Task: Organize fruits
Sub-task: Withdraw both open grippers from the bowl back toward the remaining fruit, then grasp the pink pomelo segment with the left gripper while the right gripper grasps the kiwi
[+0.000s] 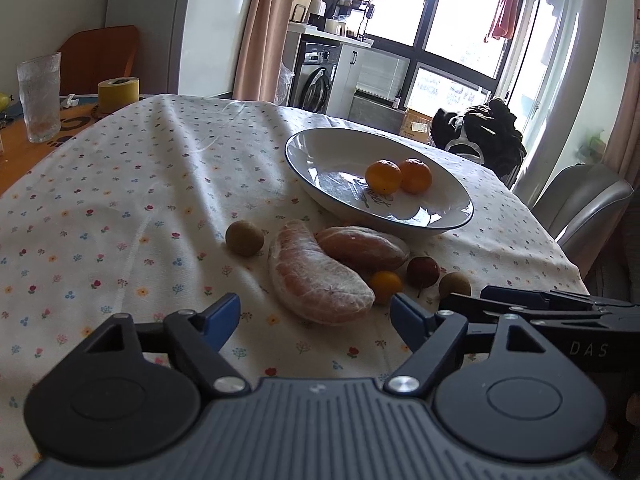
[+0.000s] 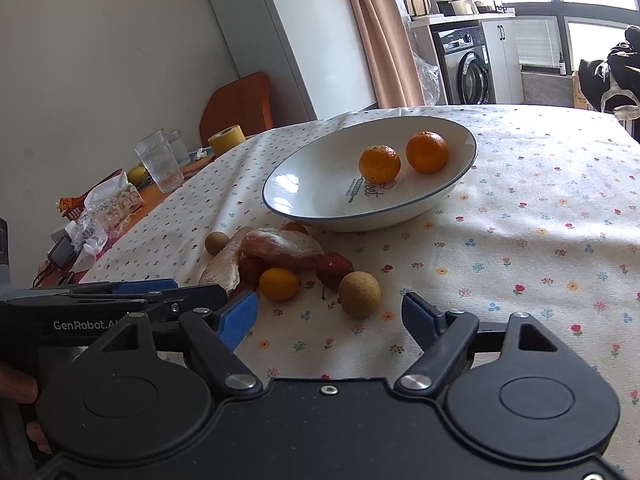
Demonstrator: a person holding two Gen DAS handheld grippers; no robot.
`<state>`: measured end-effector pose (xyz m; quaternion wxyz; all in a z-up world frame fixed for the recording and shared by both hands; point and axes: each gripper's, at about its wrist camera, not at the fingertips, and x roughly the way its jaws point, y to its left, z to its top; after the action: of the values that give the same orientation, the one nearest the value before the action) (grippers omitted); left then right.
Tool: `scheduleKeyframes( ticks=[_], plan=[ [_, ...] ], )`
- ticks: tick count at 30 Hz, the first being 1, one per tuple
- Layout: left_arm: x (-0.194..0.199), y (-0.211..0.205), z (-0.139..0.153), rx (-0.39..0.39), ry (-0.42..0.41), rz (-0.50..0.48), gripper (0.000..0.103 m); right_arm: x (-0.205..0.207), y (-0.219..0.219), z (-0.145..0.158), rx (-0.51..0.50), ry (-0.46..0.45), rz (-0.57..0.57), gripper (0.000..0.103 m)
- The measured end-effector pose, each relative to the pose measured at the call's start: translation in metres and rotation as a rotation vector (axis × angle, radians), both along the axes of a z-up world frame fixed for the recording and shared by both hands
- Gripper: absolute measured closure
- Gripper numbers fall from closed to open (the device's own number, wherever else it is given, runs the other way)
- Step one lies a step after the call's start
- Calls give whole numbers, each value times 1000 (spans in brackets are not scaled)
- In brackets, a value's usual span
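A white bowl with a blue rim point(image 1: 440, 222) point(image 2: 304, 216) holds two mandarins point(image 1: 383, 177) point(image 2: 379, 163). In front of it on the flowered cloth lie two peeled pomelo segments point(image 1: 316, 276) point(image 2: 280, 250), a small orange kumquat point(image 1: 385, 286) point(image 2: 279, 284), a red lychee point(image 1: 423, 271) point(image 2: 334, 266) and brown longans point(image 1: 244, 238) point(image 2: 359, 293). My left gripper point(image 1: 316, 316) is open just short of the nearer pomelo segment. My right gripper point(image 2: 330, 312) is open, with a longan just beyond its fingers. Neither holds anything.
A ribbed glass point(image 1: 39, 98) point(image 2: 160, 164), a yellow tape roll point(image 1: 118, 94) point(image 2: 226, 139) and snack wrappers point(image 2: 100, 208) crowd the table's left end. A grey chair point(image 1: 580, 204) stands by the right edge. The left gripper's body point(image 2: 100, 308) lies close beside my right one.
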<state>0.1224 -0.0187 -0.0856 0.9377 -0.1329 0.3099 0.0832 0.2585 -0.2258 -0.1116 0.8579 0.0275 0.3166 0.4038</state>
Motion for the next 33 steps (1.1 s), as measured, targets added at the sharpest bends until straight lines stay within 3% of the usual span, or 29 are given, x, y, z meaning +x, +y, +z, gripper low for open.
scheduleKeyframes(
  ticks=[12,21,25,33],
  plan=[
    [21,-6,-11,39,10,-7,27,13,8,-3,-33,-9,-16,37],
    [26,-10,-15,104,7,-10,28,17,14,-3,-49,-22,-12,39],
    [26,-10,-16,129,6,3,38,14,16,-3,-60,-27,-13,41],
    [20,2,-12,66,-8,-6,50,14,25,-2,-82,-27,-13,53]
  ],
)
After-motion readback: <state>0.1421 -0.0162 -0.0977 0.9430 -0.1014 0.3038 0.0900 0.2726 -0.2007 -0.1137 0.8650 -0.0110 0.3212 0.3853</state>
